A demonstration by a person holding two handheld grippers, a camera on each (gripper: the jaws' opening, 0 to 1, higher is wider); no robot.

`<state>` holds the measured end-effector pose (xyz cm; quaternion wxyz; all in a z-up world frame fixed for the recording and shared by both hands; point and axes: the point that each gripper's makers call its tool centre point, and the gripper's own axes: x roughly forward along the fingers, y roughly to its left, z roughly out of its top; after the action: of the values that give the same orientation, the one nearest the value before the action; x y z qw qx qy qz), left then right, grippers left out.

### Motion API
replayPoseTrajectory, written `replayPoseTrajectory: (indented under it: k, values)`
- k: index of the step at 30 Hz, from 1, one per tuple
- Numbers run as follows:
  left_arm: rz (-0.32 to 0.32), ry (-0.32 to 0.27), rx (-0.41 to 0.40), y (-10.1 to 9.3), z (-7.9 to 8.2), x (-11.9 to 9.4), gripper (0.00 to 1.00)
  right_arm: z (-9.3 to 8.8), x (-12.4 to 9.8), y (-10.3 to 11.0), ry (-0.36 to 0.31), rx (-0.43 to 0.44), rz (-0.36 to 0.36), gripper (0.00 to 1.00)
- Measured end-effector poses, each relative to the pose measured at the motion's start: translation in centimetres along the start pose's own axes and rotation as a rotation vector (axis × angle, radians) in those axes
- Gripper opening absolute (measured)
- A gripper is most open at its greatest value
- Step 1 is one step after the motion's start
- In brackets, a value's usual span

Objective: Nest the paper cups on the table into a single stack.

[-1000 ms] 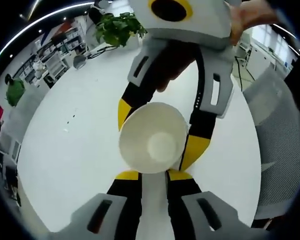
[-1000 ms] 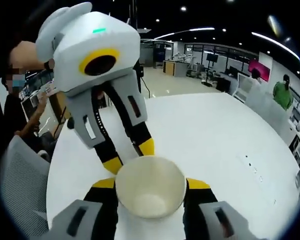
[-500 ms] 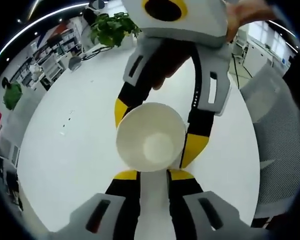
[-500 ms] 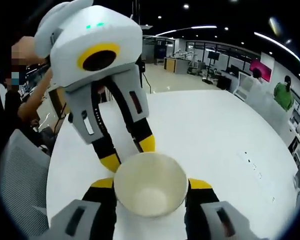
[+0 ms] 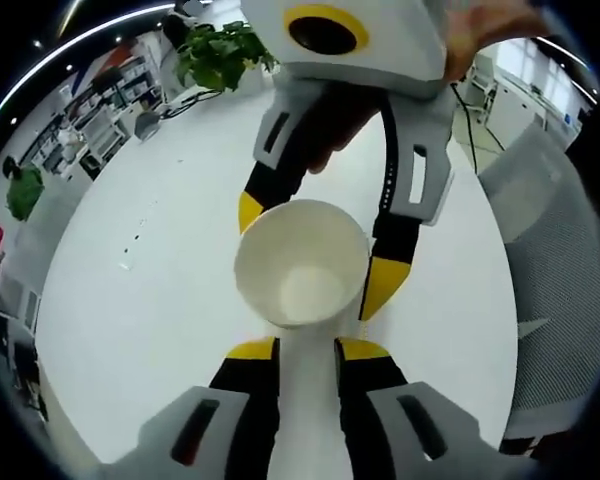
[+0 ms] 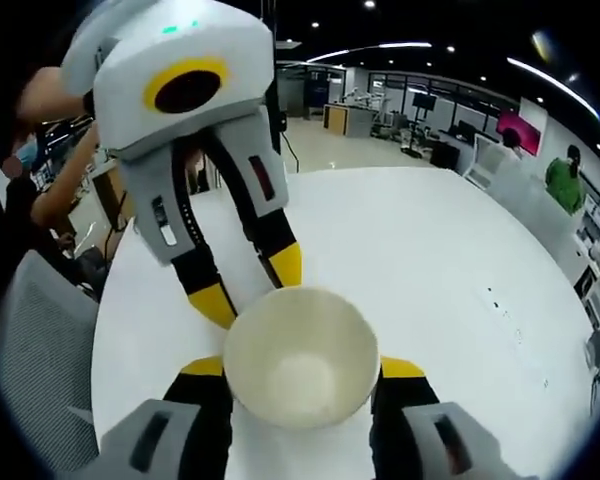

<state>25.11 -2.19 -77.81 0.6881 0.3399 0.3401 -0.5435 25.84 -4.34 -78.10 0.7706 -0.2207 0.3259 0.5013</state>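
One white paper cup [image 5: 300, 262] stands upright over the round white table [image 5: 130, 300], mouth up, its inside bare. My right gripper [image 6: 302, 367] is shut on the cup [image 6: 300, 355], one jaw on each side of its wall. In the left gripper view the right gripper [image 5: 316, 248] reaches in from the top, clasping the cup. My left gripper [image 5: 307, 350] faces it from the other side, its jaws a narrow gap apart with only table showing between them. In the right gripper view the left gripper [image 6: 248, 285] has its tips just behind the cup's far rim.
A grey mesh chair [image 5: 560, 280] stands at the table's edge, also seen as the chair [image 6: 40, 350]. A potted plant [image 5: 220, 55] sits at the table's far side. A person's hand [image 5: 480, 25] holds the right gripper. Office desks and a person in green [image 6: 565, 180] lie beyond the table [image 6: 430, 260].
Both views have shifted slightly with the hands. The cup stays in the right gripper's jaws, and the left gripper stays just beyond its rim.
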Motion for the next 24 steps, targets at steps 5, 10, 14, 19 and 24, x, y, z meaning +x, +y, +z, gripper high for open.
replayPoseTrajectory:
  k: [5, 10, 14, 19, 24]
  values:
    - [0.021, 0.001, -0.033, -0.1, -0.2, -0.4, 0.22, -0.1, -0.5, -0.3, -0.003, 0.016, -0.023, 0.61]
    - [0.072, -0.016, -0.096, -0.3, -0.7, -1.6, 0.27, -0.1, -2.0, -0.8, -0.061, 0.094, -0.073, 0.68]
    - [0.116, -0.046, -0.168, -0.4, -1.3, -2.4, 0.32, -0.6, -3.6, -1.1, -0.108, 0.175, -0.117, 0.72]
    - [0.149, -0.114, -0.311, -1.7, -1.7, -3.6, 0.34, -1.4, -4.9, -0.7, -0.152, 0.247, -0.151, 0.75]
    - [0.189, -0.164, -0.413, -3.4, -2.7, -4.5, 0.36, -2.2, -6.6, 0.2, -0.19, 0.307, -0.177, 0.76]
